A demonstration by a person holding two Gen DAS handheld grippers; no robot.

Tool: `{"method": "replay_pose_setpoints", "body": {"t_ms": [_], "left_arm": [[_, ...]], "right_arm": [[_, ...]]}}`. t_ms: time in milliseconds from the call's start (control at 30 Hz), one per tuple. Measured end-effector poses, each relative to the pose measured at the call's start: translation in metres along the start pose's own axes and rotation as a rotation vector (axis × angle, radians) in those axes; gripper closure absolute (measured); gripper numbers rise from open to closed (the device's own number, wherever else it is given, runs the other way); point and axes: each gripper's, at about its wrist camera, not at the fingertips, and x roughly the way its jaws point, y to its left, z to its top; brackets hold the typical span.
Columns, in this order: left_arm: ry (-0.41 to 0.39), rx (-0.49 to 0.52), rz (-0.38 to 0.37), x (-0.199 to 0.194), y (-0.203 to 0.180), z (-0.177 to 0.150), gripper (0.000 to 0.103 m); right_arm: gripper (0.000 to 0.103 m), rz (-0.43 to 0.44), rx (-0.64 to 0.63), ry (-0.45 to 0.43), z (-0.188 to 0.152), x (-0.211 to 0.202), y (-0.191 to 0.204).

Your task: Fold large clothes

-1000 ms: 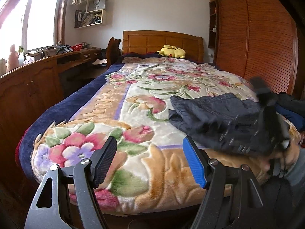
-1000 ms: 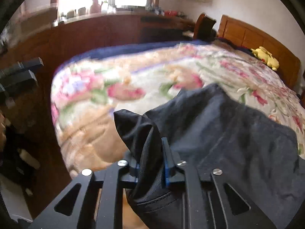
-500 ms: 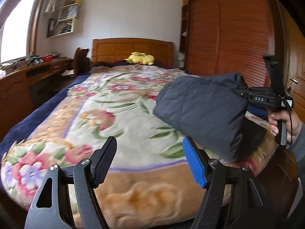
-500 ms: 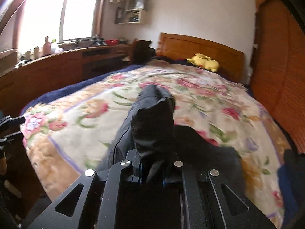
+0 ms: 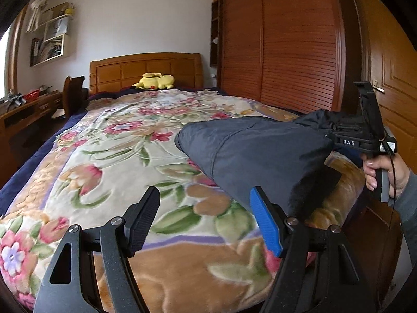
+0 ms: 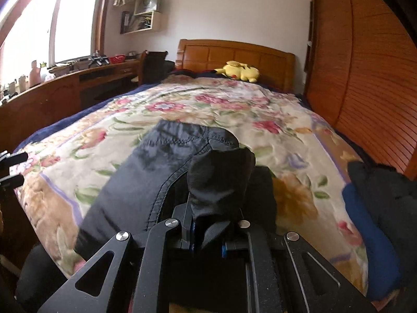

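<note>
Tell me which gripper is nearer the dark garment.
Right. The right gripper is shut on a bunched edge of the dark garment, lifting it above the bed. The left gripper is open, beside the garment without touching it.

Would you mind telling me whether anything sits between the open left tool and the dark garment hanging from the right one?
Nothing visible does. The left tool stands open over bare floral blanket, and the dark garment, pinched in the right tool, hangs just beyond its blue pad.

Right gripper [image 5: 331, 133] lifts a dark garment [image 5: 255, 156] over the floral bedspread [image 5: 117, 156], apparently pinching its edge.
</note>
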Motion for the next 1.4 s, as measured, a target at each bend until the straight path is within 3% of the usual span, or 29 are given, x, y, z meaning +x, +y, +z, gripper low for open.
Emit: {"method": "replay_pose_setpoints", "body": {"t_ms": [367, 600, 700, 767, 867, 1000, 1100, 1400], "left_arm": [[0.013, 0.033, -0.019, 0.007, -0.020, 0.001, 0.030], [0.022, 0.032, -0.012, 0.009, -0.020, 0.001, 0.030], [0.024, 0.034, -0.013, 0.010, -0.021, 0.001, 0.030], [0.026, 0.036, -0.017, 0.012, -0.021, 0.002, 0.030], [0.031, 0.035, -0.024, 0.020, -0.020, 0.003, 0.030], [0.040, 0.038, -0.039, 0.031, -0.019, 0.002, 0.030], [0.048, 0.035, -0.053, 0.043, -0.017, 0.001, 0.030], [0.057, 0.022, -0.062, 0.068, -0.004, -0.008, 0.030]], "right_arm": [[0.090, -0.045, 0.004, 0.023, -0.004, -0.034, -0.009], [0.090, -0.044, 0.026, 0.100, -0.025, -0.025, -0.009], [0.078, -0.055, 0.055, 0.114, -0.029, -0.026, -0.012], [0.058, -0.088, 0.077, 0.106, -0.027, -0.033, -0.016], [0.042, -0.108, 0.107, 0.081, -0.023, -0.050, -0.023], [0.040, -0.182, 0.077, 0.020, -0.012, -0.075, -0.025], [0.040, -0.188, 0.062, -0.025, 0.002, -0.088, -0.018], [0.040, -0.043, -0.008, 0.010, 0.020, -0.050, 0.037]]}}
